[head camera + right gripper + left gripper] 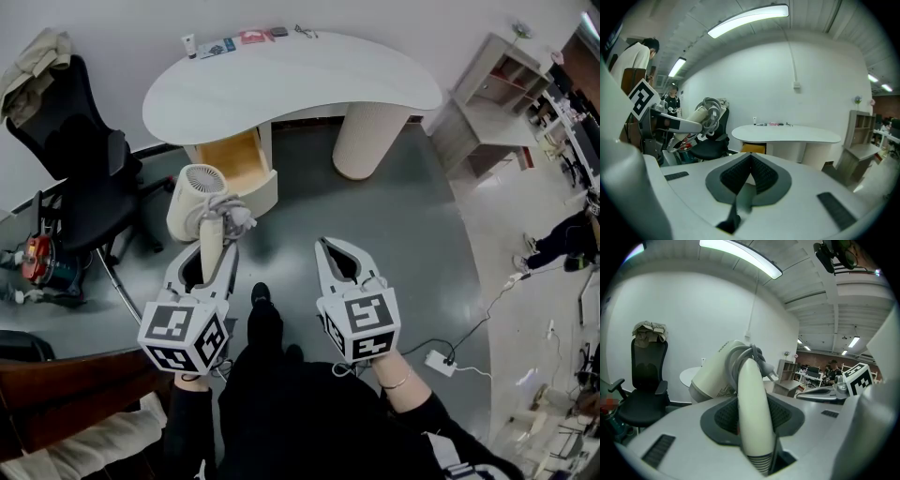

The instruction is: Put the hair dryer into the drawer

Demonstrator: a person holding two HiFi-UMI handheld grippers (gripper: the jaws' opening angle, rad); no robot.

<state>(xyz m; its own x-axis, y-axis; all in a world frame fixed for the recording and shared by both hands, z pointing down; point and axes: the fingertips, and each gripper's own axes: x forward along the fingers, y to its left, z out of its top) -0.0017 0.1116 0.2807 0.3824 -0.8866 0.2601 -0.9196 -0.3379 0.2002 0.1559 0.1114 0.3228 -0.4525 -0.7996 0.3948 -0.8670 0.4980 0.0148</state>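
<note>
The left gripper [212,246] clamps the hair dryer [195,199] by its handle, body leading (cord wrapped), presumably to go head-first into the open drawer [234,161] just ahead. The right gripper [328,246] is pinched shut, empty; seemingly spare.

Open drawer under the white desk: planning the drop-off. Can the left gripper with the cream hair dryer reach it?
Probably yes. The wood-lined drawer stands pulled open ahead of the left gripper holding the cream hair dryer; nothing shows between them, and the black office chair sits off to the side.
</note>
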